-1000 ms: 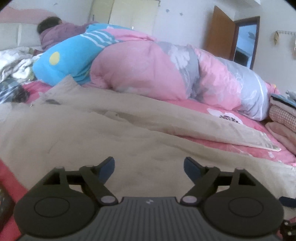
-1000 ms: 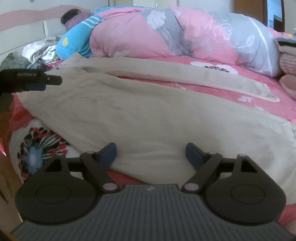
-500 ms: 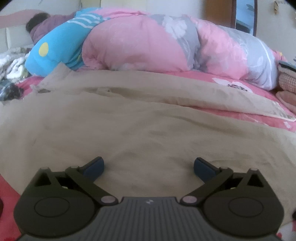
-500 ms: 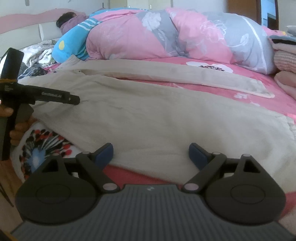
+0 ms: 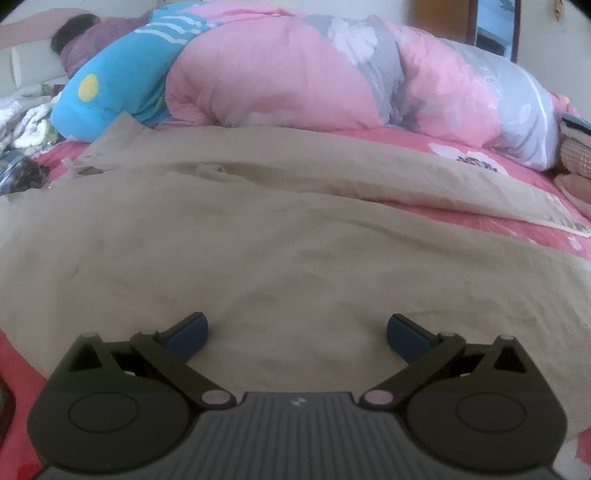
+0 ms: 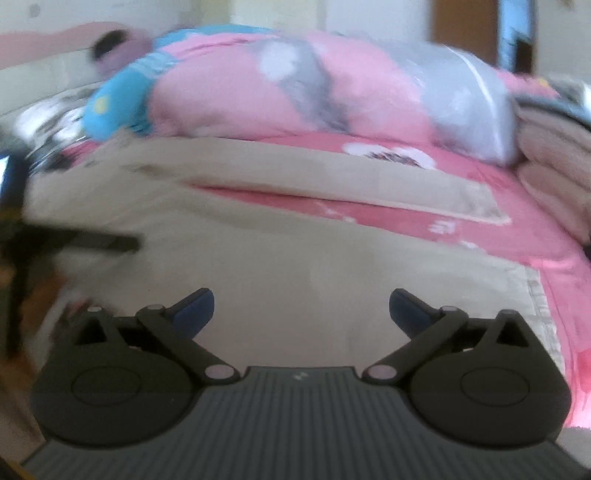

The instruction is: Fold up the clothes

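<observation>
A pair of beige trousers lies spread flat across the pink bed sheet, one leg reaching to the right. My left gripper hovers low over the cloth near its near edge, open wide, with nothing between its blue pads. My right gripper is over the same trousers further right; its jaws are opening and hold nothing. The right wrist view is blurred by motion. There the left gripper shows as a dark shape at the left edge.
A rolled pink and grey quilt and a blue blanket lie along the far side of the bed. A person lies at the headboard. Folded clothes are stacked at the right. Crumpled laundry sits far left.
Both grippers' jaws have spread wider. The left wrist view has dipped closer over the trousers. The right gripper has risen, so more of the trousers and sheet shows, now blurred.
</observation>
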Available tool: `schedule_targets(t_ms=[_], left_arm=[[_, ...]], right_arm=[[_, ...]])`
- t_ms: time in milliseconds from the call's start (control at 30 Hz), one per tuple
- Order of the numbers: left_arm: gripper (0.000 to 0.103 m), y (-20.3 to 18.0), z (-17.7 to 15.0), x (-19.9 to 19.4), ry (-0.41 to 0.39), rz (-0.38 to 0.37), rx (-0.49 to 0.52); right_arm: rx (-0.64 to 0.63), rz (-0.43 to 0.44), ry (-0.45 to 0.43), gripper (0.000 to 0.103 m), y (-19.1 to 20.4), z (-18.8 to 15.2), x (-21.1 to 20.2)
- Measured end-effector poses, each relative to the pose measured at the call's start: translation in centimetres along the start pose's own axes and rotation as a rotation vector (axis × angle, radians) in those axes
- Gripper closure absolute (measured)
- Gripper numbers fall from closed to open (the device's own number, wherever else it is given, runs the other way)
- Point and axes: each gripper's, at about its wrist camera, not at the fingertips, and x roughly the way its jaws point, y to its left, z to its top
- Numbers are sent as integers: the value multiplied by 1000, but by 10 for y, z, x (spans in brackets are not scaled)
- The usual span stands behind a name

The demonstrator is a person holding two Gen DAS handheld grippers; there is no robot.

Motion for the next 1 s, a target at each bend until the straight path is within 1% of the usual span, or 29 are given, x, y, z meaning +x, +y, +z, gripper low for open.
schedule_targets(t_ms=[100, 167, 333, 400, 567, 733, 1000], left_arm=[[0, 1, 0, 0, 3, -7, 3], [0, 2, 0, 1, 5, -11, 0], [0, 3, 1, 1, 8, -14, -2], [0, 2, 1, 1, 8, -10, -2], [0, -1, 1, 1, 7, 0, -4], [0, -2, 0, 1, 5, 3, -4], [0, -1, 1, 1, 8, 5, -5]], right_arm=[[53, -38, 15, 1, 0, 11, 23], [69, -50, 40, 1, 4, 12, 40], [20, -87, 83, 1, 25, -4, 68], [10, -103, 78, 1, 29, -7, 69], [61, -85, 107, 1, 21, -3, 71], [75, -99, 118, 1, 23, -2, 71], [46, -95, 104, 1, 28, -10, 62]])
